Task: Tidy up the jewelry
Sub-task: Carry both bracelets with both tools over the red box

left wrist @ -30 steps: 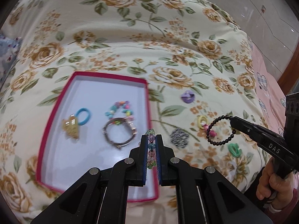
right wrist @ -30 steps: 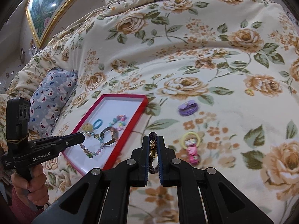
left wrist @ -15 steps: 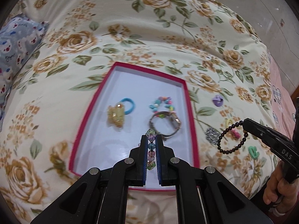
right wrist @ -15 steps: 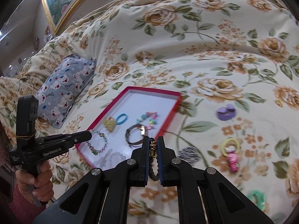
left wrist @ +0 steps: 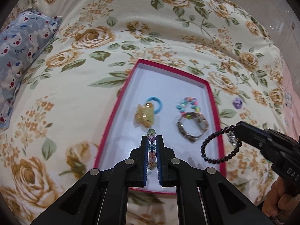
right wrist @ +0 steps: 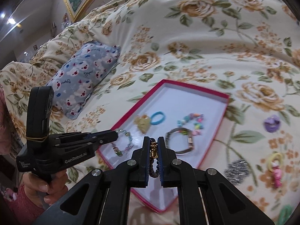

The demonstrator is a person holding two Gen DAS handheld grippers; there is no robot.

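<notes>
1. Already in the red tray (left wrist: 120, 116), at mid-frame in the left wrist view: a yellow charm (left wrist: 144, 117) on a blue ring (left wrist: 154, 101), a pastel bead bracelet (left wrist: 187, 104) and a metal bangle (left wrist: 193, 126).
2. The left gripper (left wrist: 151, 140) is clenched on a glass-bead bracelet (left wrist: 151, 146) and holds it above the tray's near end, at lower centre; it is not yet set down.
3. The right gripper (right wrist: 153, 146) is clamped on a dark bead bracelet (left wrist: 215, 150), which hangs over the tray's right rim at the right of the left wrist view.
4. Out on the bed (right wrist: 206, 37), at the right of the right wrist view: a purple piece (right wrist: 271, 123), a silver sparkly piece (right wrist: 237, 169), a yellow-and-pink hair tie (right wrist: 275, 166) and a green piece (right wrist: 286, 213) at the lower right edge.
5. Judgement: roughly a third is done; two bracelets are about to land and four pieces remain.
</notes>
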